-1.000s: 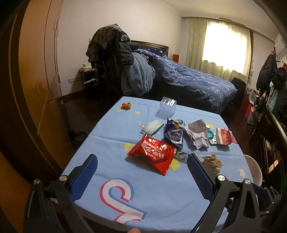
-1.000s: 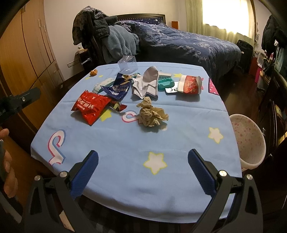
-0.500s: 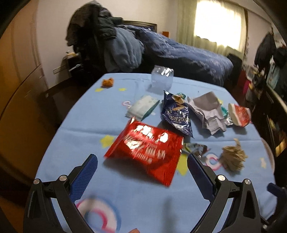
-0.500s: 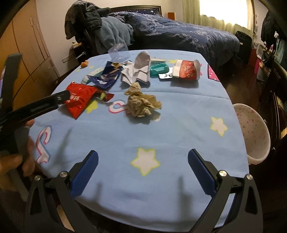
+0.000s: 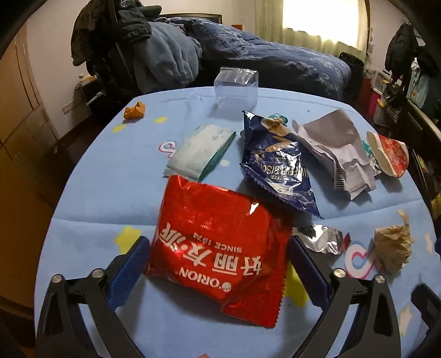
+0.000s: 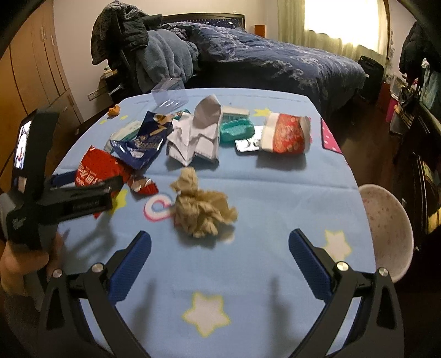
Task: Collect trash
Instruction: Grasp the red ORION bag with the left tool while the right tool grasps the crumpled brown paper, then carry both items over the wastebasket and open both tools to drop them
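Now the left hand-held gripper (image 5: 217, 264) is closing around the red Orion snack bag (image 5: 217, 242) on the desk (image 5: 110, 192); the right hand-held gripper (image 6: 219, 261) gapes wide, empty.

A home bedroom: far ahead of the jaws stands a bed (image 6: 275, 60) with a dark blue quilt, clothes heaped on a chair (image 6: 129, 41) beside it, wooden wardrobe doors (image 6: 33, 74) to the left, a curtained window (image 6: 344, 22) beyond.
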Available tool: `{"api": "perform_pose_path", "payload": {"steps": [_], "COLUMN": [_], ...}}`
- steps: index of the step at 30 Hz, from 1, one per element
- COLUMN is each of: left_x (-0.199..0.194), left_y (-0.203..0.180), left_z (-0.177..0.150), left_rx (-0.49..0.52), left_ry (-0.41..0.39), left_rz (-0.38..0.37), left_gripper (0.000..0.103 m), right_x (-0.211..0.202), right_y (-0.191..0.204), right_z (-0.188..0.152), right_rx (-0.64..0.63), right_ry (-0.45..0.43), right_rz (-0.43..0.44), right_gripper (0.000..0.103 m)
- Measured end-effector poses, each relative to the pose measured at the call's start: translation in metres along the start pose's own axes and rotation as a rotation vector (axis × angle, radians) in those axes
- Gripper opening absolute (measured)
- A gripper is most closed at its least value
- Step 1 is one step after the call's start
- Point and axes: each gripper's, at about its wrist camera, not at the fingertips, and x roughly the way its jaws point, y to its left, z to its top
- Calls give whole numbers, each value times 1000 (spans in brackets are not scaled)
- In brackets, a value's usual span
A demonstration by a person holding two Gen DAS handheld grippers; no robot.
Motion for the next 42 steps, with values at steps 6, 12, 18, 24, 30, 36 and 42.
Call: {"api": "perform_pose_path", "payload": {"steps": [6,12,18,24,30,36,42], "left_x": [-7,-22,-49,-66,-83,-97,-97], "left_y": [8,31,39,32,14,-29,-115], "left_z": [1,-4,-9,-12,-12,-10,5], "left_rx": [-28,-141,-172,-148,-116,-49,103], "left_ry": [-26,-64,-126,-163,-196,-211,-209], "left_rz": [-10,-78,-71,-65,-82,-151,-282], "left_gripper": [42,26,26,26,27,27,27], "right_x": [9,21,49,43,23,-4,-30], "right_y": [9,16,16,19,10,-22,-99], "right_z": [14,24,27,23,13,-4,-26], "right_rx": [-25,-41,-39,-67,-49,15,167], "right_ry": [-15,-32,66,55,16,-35,-74], "right_rz": [20,32,20,24,58,70,11], "right_gripper": [100,99,65,23,22,23,23]}}
